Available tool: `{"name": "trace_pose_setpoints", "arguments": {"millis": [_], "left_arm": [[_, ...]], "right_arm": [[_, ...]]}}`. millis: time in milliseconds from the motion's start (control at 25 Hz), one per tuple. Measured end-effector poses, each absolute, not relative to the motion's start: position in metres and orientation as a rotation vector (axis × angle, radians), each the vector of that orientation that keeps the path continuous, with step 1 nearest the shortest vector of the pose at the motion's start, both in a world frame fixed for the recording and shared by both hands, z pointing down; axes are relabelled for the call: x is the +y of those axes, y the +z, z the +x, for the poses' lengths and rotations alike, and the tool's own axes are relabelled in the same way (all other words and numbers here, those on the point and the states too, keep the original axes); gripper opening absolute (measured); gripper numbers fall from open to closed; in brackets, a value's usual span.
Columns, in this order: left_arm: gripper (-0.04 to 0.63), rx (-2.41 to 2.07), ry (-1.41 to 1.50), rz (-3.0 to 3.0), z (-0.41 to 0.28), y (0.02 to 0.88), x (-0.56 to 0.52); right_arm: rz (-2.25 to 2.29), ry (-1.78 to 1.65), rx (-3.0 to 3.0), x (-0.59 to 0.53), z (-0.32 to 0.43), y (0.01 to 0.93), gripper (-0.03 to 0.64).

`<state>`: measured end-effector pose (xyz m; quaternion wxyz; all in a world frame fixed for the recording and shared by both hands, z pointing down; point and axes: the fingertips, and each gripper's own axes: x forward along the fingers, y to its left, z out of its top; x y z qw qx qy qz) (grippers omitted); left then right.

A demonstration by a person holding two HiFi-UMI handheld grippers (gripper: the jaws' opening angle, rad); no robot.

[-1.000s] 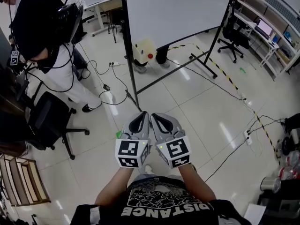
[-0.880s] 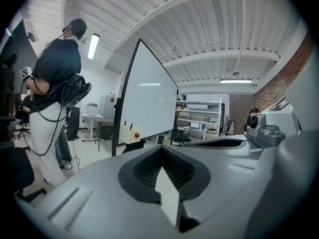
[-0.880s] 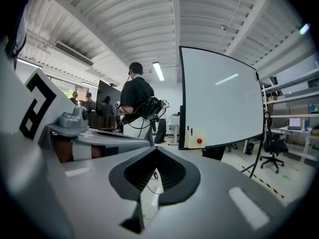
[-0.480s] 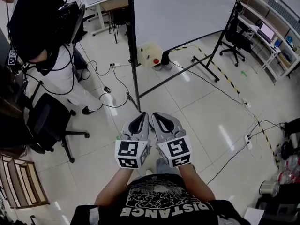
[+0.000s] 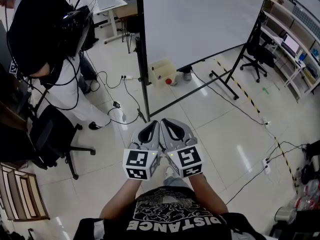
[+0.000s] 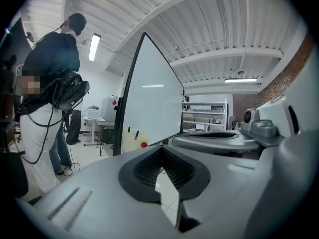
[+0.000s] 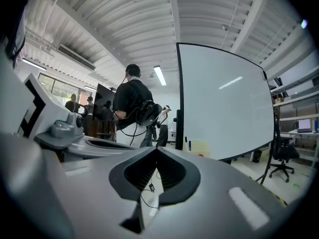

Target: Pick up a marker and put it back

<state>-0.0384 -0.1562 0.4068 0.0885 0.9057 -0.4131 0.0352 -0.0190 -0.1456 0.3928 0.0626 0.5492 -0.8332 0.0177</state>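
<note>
My left gripper [image 5: 154, 123] and right gripper [image 5: 163, 122] are held side by side in front of my chest, both pointing at a whiteboard [image 5: 200, 24] on a black stand. Both are shut with nothing between the jaws. In the left gripper view, the left gripper [image 6: 161, 149] frames a dark marker [image 6: 128, 130] and a blue marker [image 6: 136, 135] near the board's lower left corner. The right gripper view, past the right gripper [image 7: 157, 150], shows the same blue marker [image 7: 190, 145] far off. Both markers are well out of reach.
A yellowish container with a red cap [image 5: 162, 73] sits on the floor at the board's foot. A person in a black top [image 5: 40, 34] stands at the left beside an office chair [image 5: 50, 134]. Cables [image 5: 120, 91] cross the floor. Shelves and a chair [image 5: 257, 59] stand at the right.
The whiteboard and the container have drawn nearer and shifted right in the head view. Both grippers have stayed shut and side by side.
</note>
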Motion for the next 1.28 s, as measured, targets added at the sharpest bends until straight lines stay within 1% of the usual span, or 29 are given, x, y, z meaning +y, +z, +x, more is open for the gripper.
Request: {"name": "trace_pose_setpoints", "arguments": {"millis": [440,680,880,1120,1240,1280], "left_arm": [[0.006,-1.353,0.104,2.615,-0.019,0.41,-0.224],[0.006,-1.411,0.099,2.606,-0.001,0.409,-0.251],[0.006,-1.463,0.101,2.577,0.003,0.411,-0.268],[0.006,-1.517,0.104,2.533,-0.004,0.416,-0.287],[0.006,-1.523,0.114,2.533,-0.003,0.418,-0.294],[0.006,-1.526,0.114,2.533,-0.003,0.418,-0.297]], "right_arm": [[1.538,0.062,-2.576,-0.222,0.01,0.405,0.003],[1.5,0.051,-2.611,-0.258,0.024,0.411,0.023],[1.488,0.039,-2.628,-0.283,0.033,0.417,0.061],[1.462,0.038,-2.646,-0.312,0.031,0.424,0.089],[1.446,0.023,-2.64,-0.324,0.028,0.429,0.136],[1.445,0.019,-2.638,-0.328,0.028,0.43,0.138]]}}
